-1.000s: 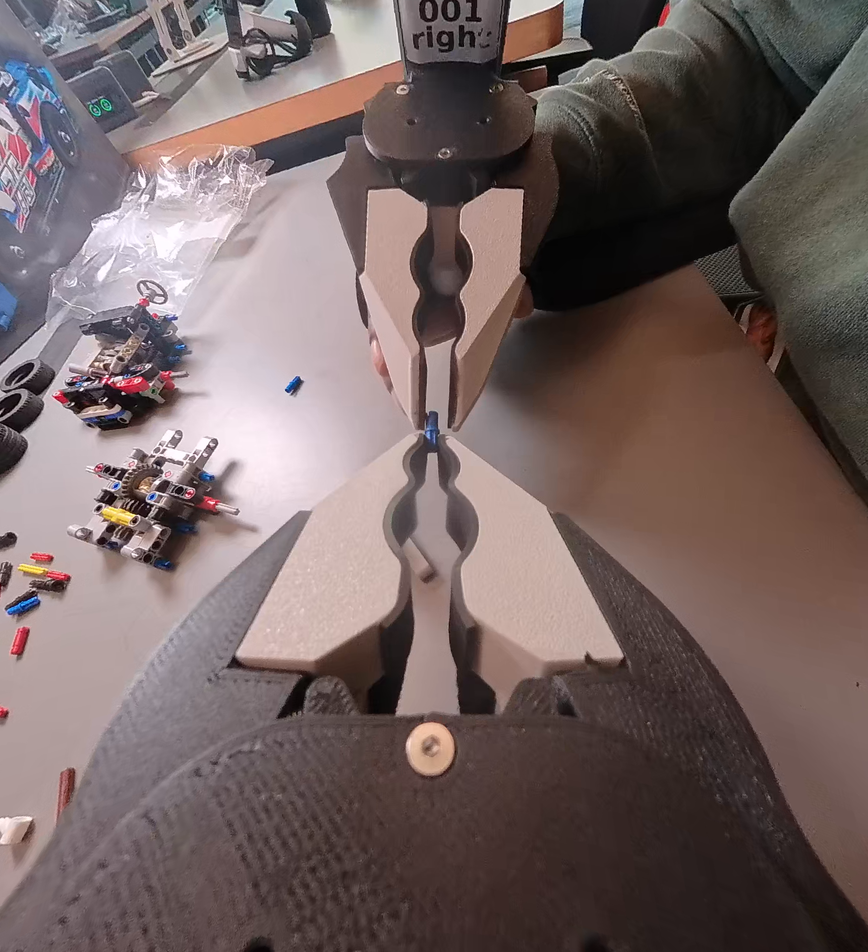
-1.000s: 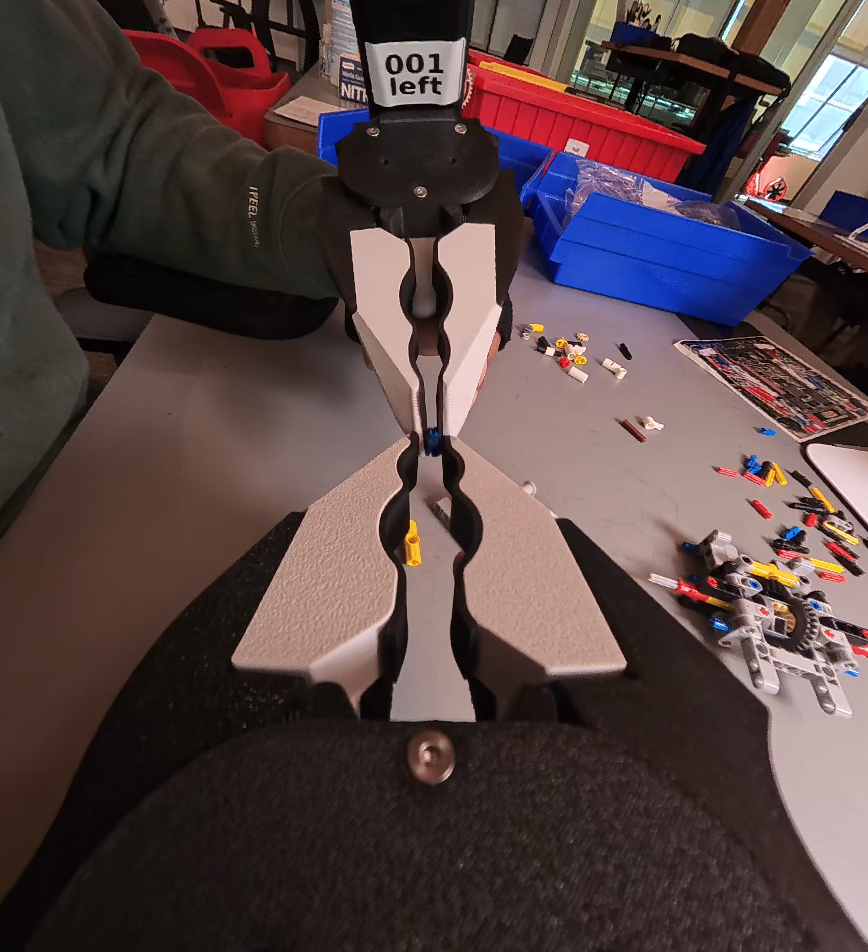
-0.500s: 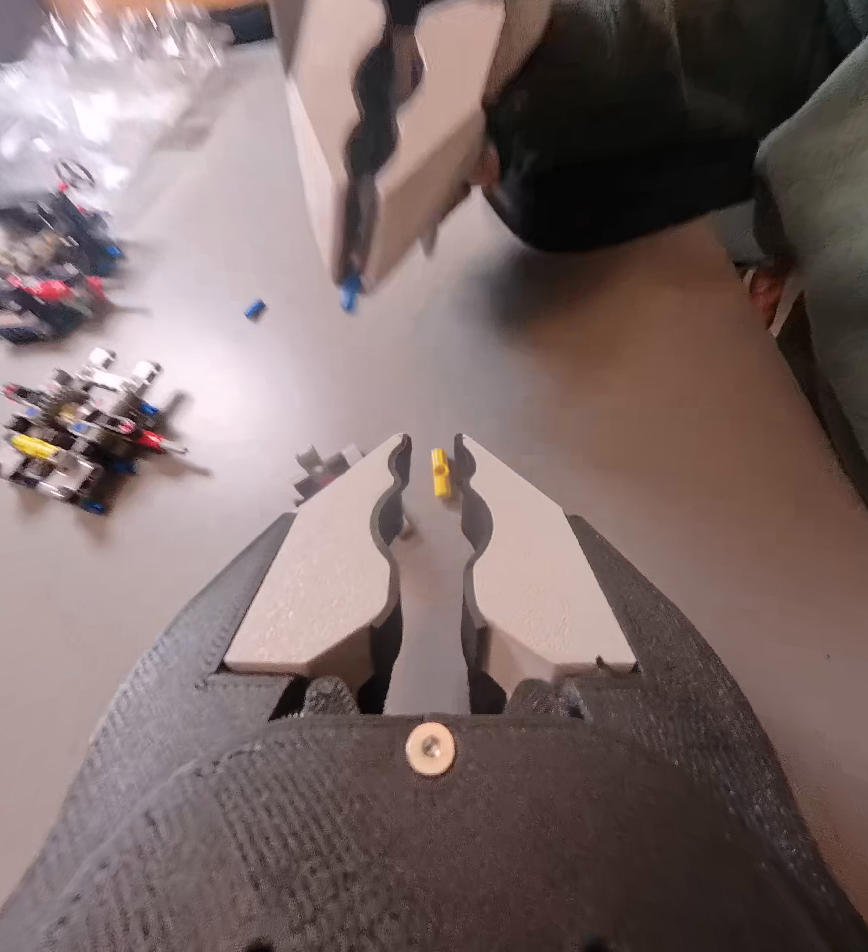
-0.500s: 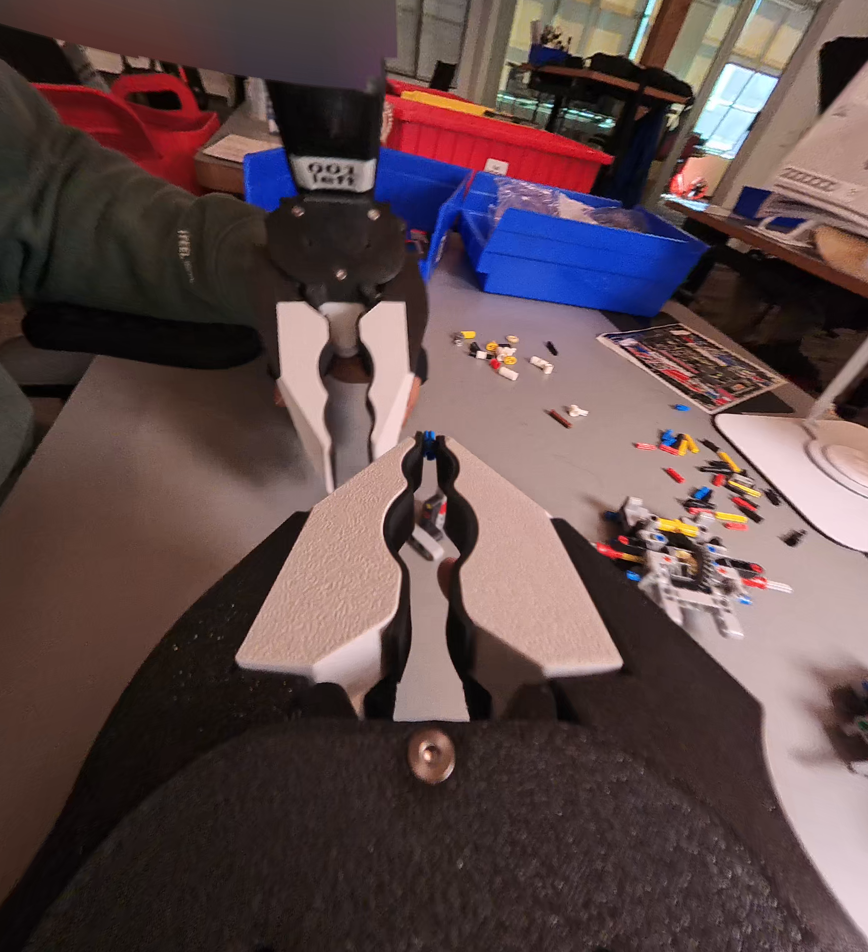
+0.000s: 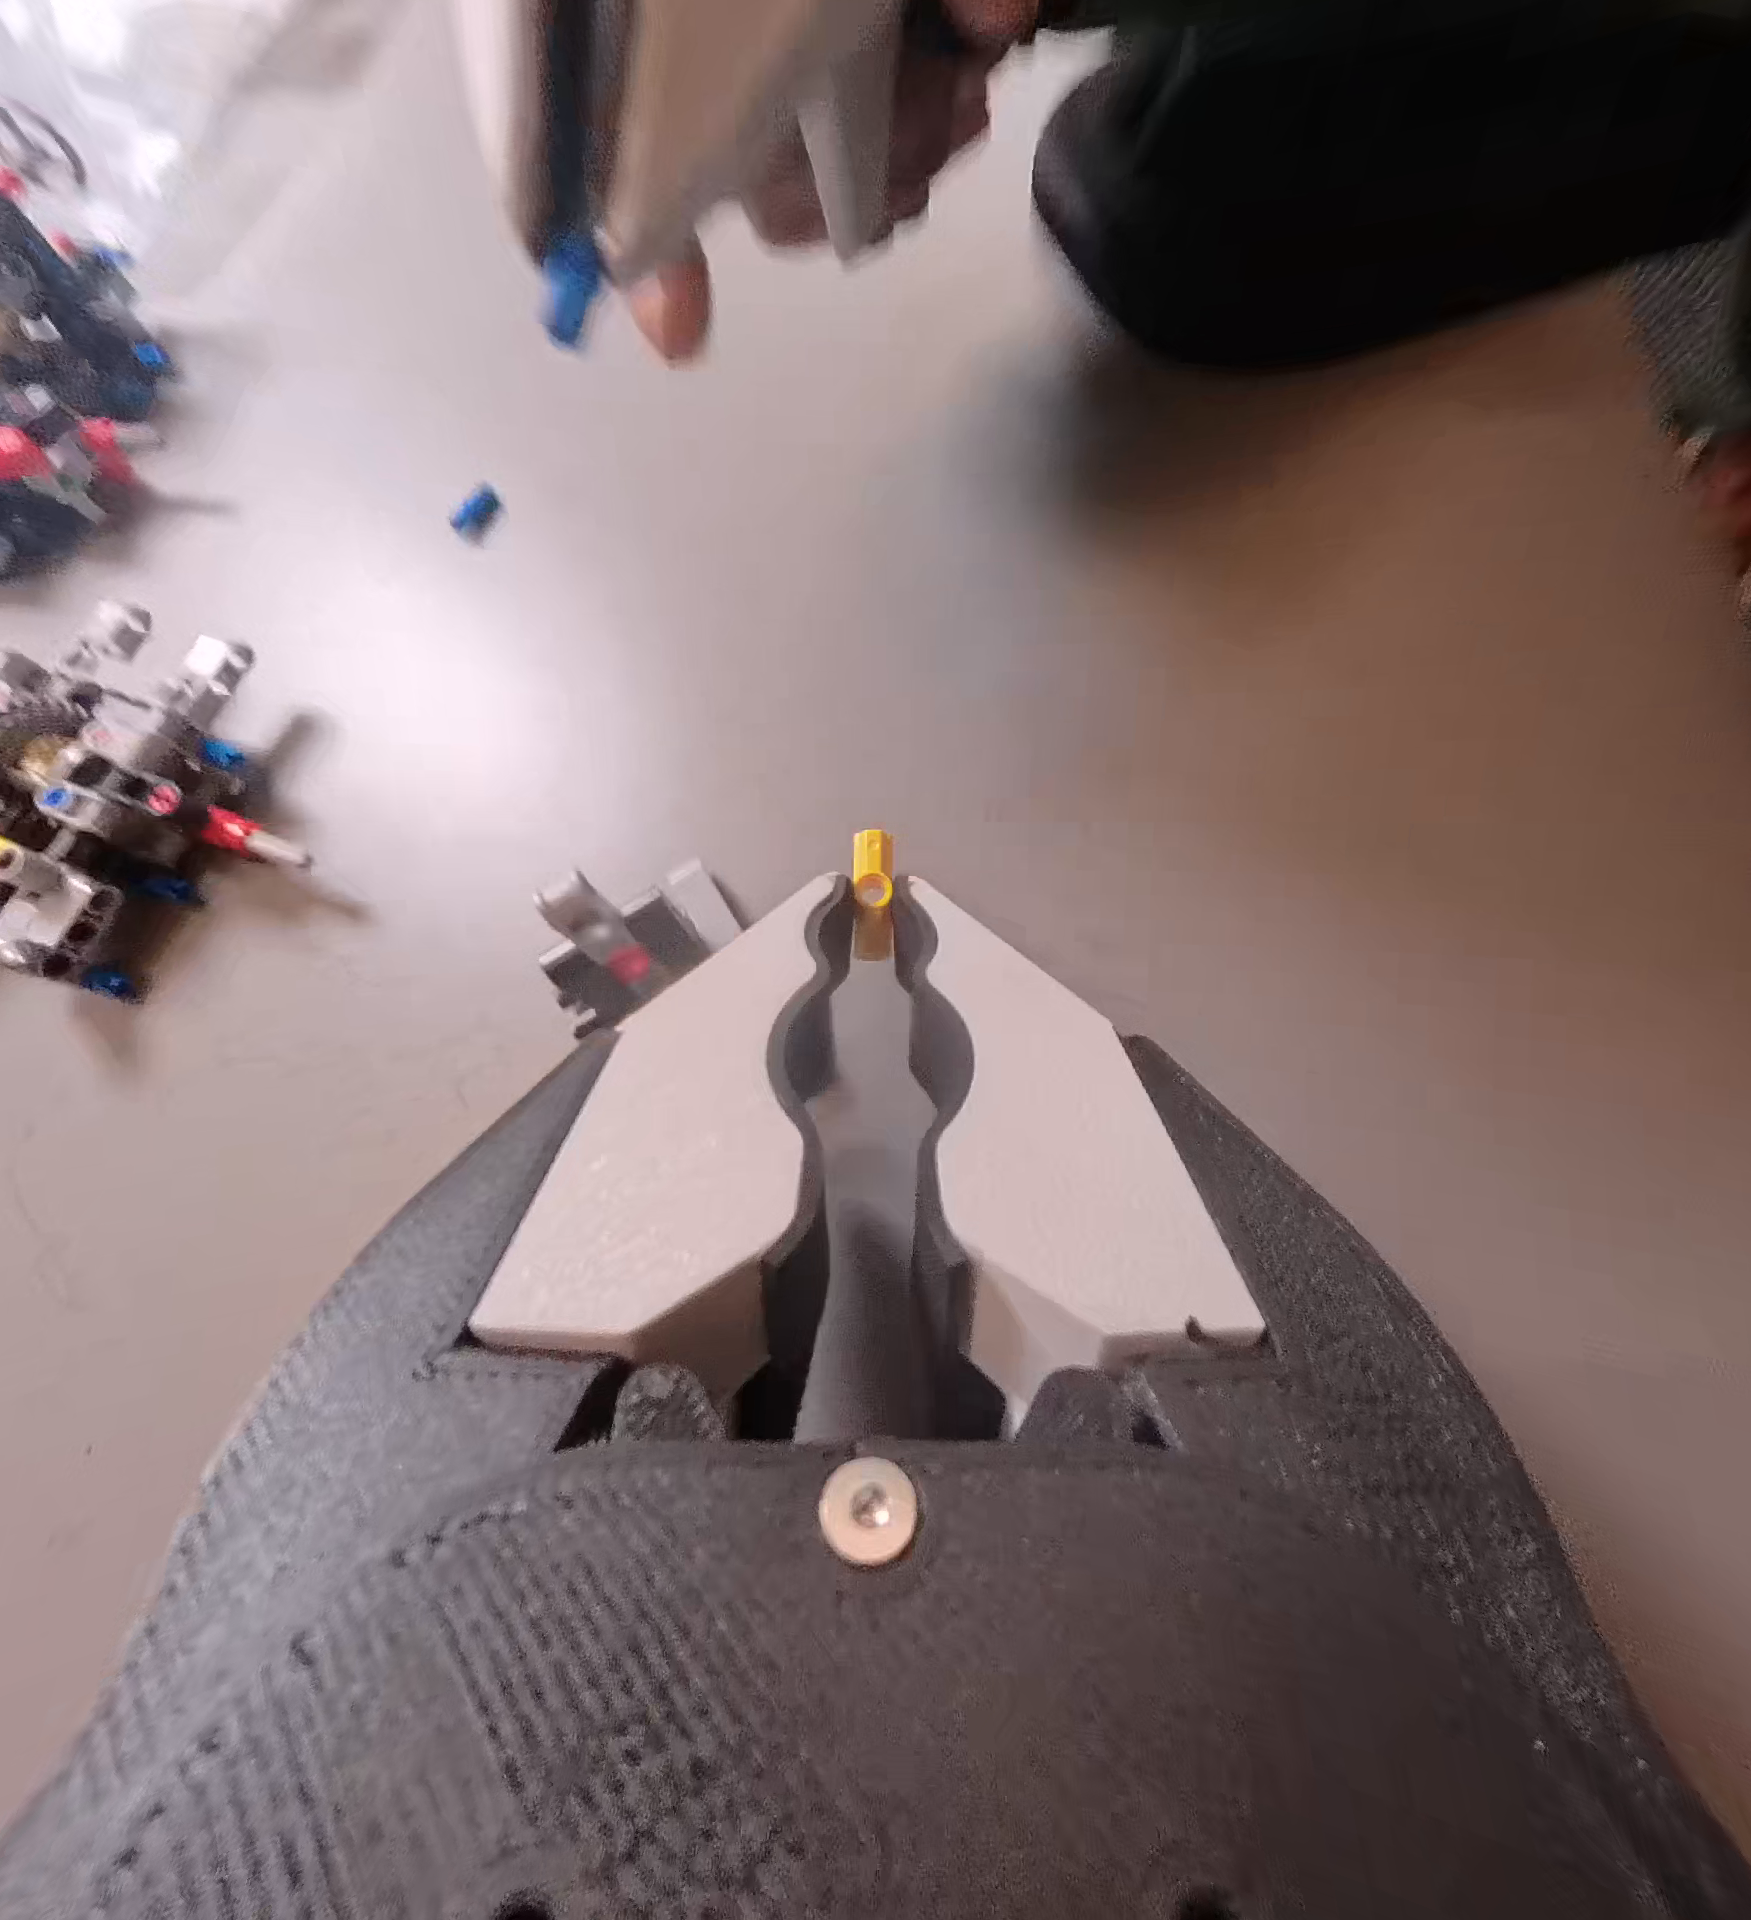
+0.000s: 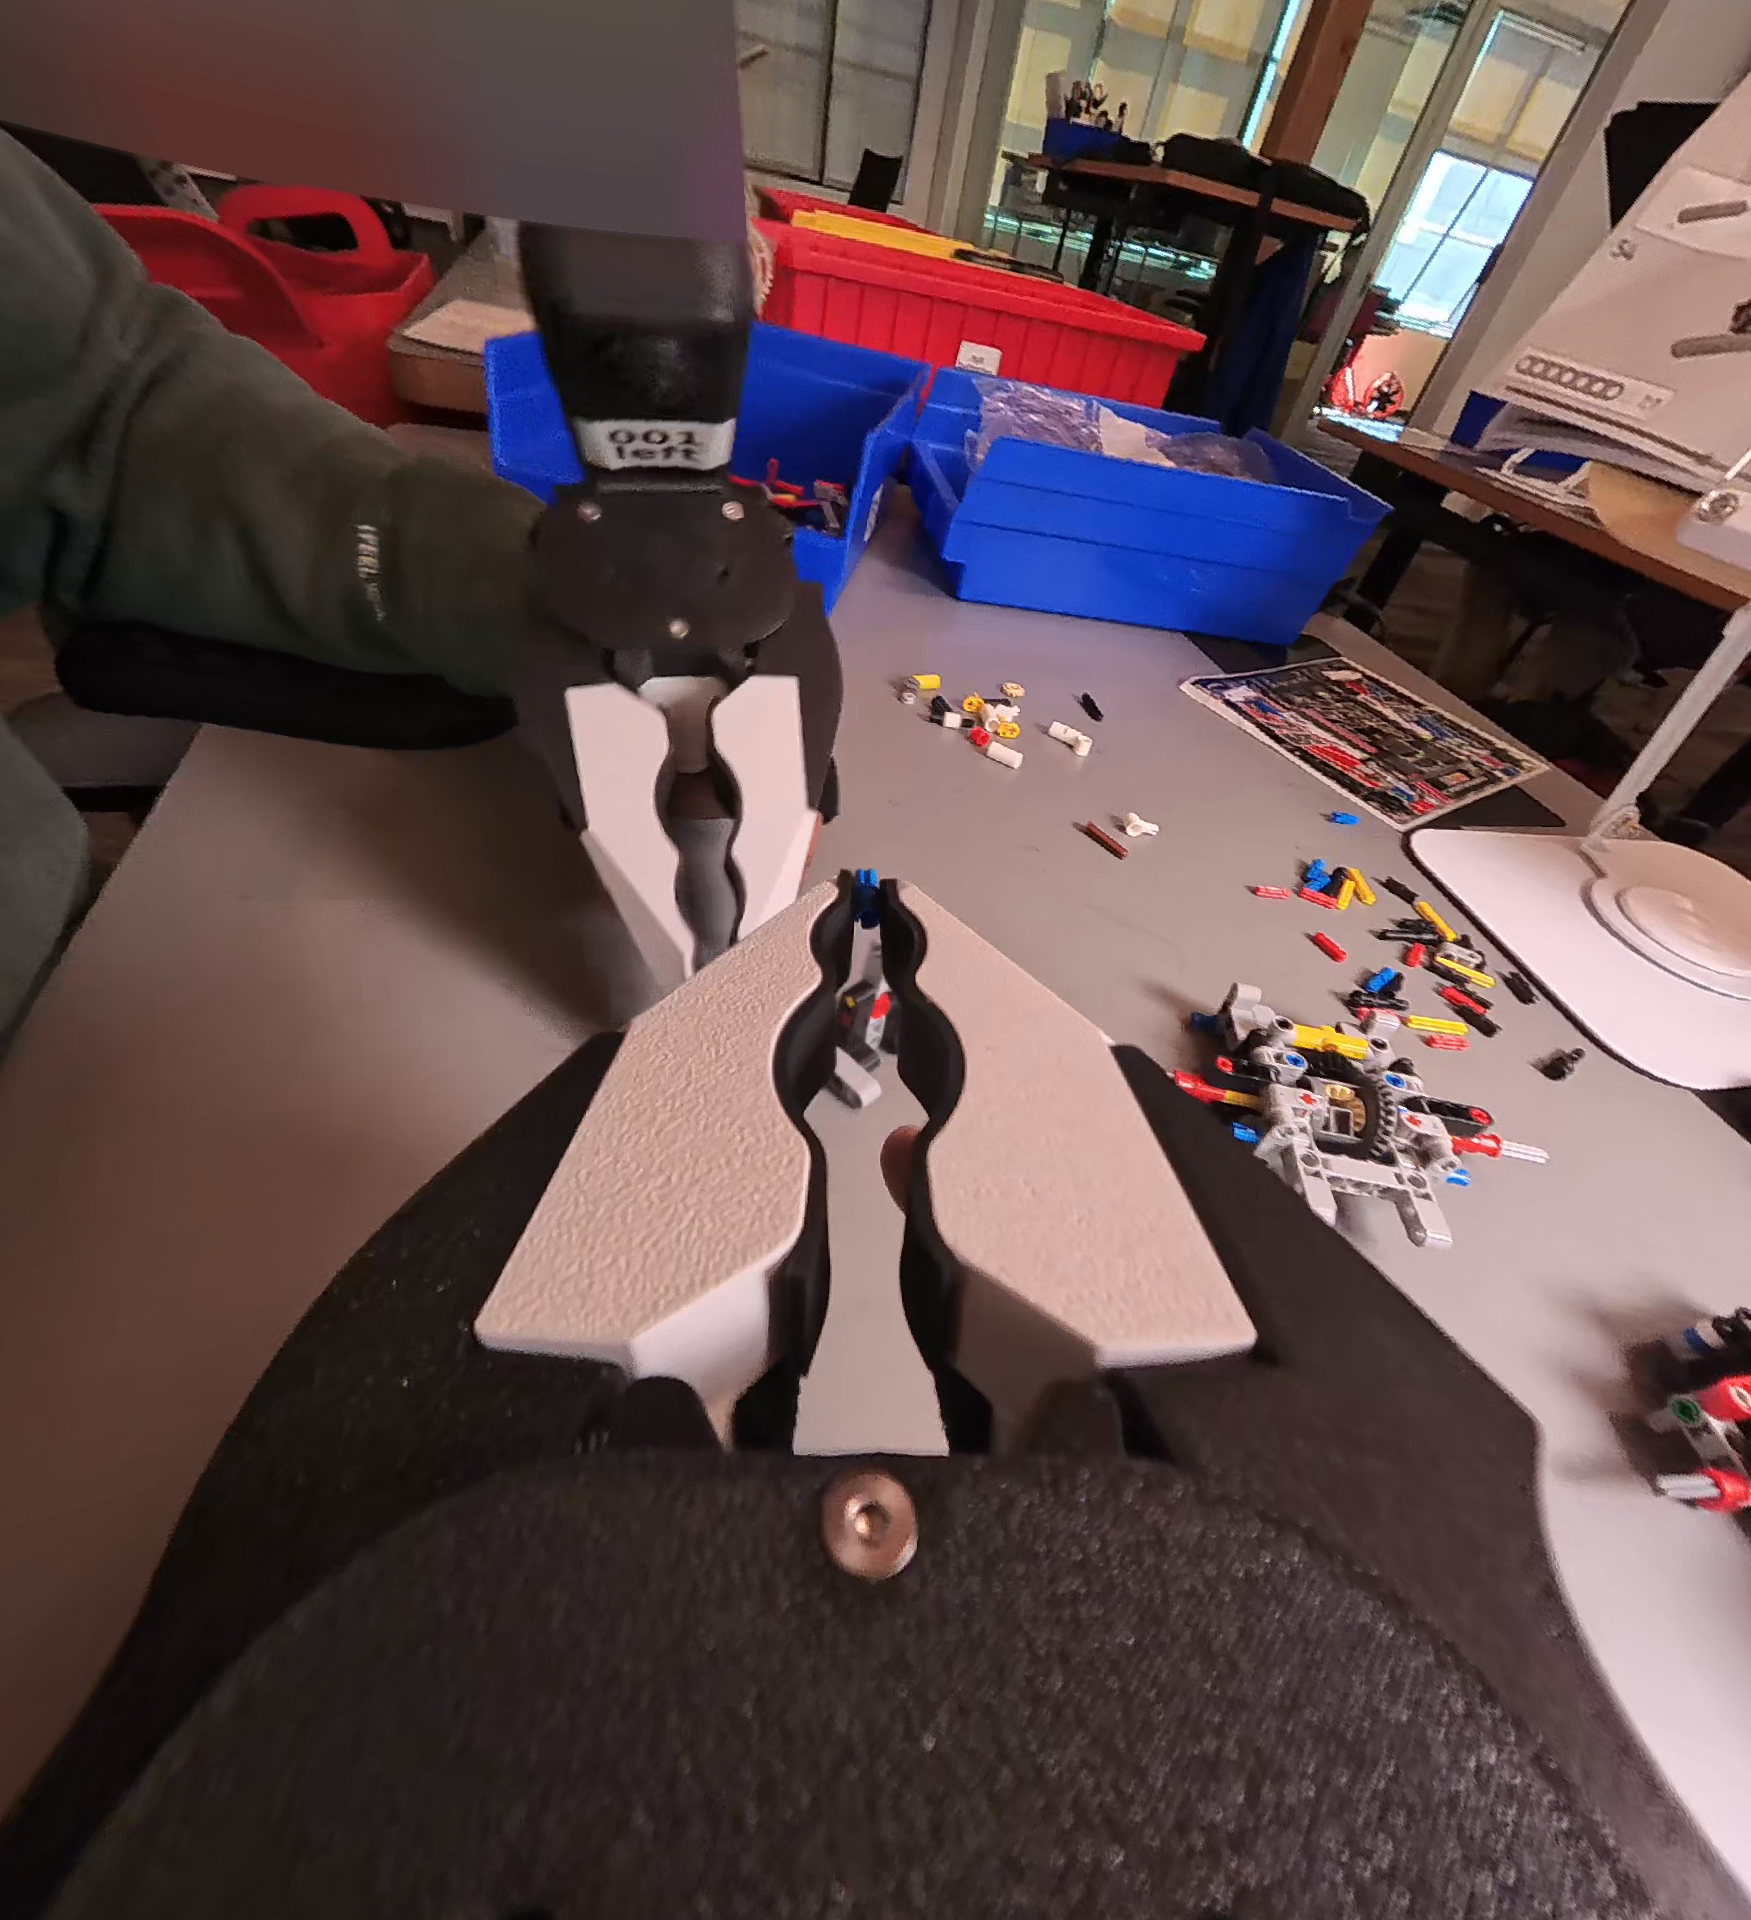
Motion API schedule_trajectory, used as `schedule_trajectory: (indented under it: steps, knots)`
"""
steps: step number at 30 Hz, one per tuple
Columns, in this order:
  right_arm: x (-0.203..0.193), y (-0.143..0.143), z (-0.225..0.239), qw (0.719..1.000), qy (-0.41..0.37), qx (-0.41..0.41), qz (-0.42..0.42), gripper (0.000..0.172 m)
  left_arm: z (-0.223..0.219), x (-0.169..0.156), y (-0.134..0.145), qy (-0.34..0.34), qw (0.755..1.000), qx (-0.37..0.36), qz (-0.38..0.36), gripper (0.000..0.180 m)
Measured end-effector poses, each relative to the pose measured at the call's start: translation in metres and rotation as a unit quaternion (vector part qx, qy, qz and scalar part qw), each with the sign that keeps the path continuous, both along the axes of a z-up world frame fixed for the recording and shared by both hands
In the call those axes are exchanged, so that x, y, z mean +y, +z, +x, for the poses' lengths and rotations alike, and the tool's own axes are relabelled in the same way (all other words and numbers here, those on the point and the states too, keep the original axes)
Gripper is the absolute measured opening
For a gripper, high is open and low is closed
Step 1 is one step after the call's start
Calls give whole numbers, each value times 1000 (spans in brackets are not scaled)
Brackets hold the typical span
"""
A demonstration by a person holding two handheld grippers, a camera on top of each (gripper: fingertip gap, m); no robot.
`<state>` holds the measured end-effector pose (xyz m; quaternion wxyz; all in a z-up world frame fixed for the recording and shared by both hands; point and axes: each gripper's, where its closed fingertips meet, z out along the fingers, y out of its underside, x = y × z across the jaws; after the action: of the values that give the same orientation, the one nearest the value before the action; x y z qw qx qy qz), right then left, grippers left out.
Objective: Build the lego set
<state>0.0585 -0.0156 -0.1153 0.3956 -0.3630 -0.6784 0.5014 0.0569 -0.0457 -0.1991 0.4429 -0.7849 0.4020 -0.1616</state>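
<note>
**Two claws, one small piece in each**

A yellow connector piece [image 5: 872, 891] sits pinched at the tips of the left claw [image 5: 872, 896], whose jaws are nearly closed on it, low over the grey worktop [image 5: 1162, 675]. A blue pin [image 6: 863, 896] is clamped between the tips of the right claw [image 6: 863, 902], jaws narrow. A small grey assembly [image 5: 622, 940] lies just left of the left claw. The right claw hangs raised, tilted down, beyond the left one; a green sleeve [image 6: 227, 499] extends behind the left claw.

Matt grey tabletop [image 6: 1058, 894]; glossy plastic bins [image 6: 1141, 520]
</note>
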Motion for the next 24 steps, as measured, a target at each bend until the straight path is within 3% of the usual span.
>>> schedule_trajectory:
  steps: [1, 4, 7, 24]
  knots:
    - [-3, 2, 2, 1000, 8, 2, -3, 3, 2, 0, 16, -7, 999, -41, 25, 6]
    - [-10, 6, 6, 1000, 27, 5, -9, 3, -1, 0, 59, -14, 987, -131, 96, 5]
    - [-16, 8, 7, 999, 38, 8, -17, 3, -5, -2, 77, -13, 978, -166, 127, 5]
    - [-26, -13, 0, 998, 50, -36, -26, 3, 0, 0, 60, -8, 987, -115, 112, 5]
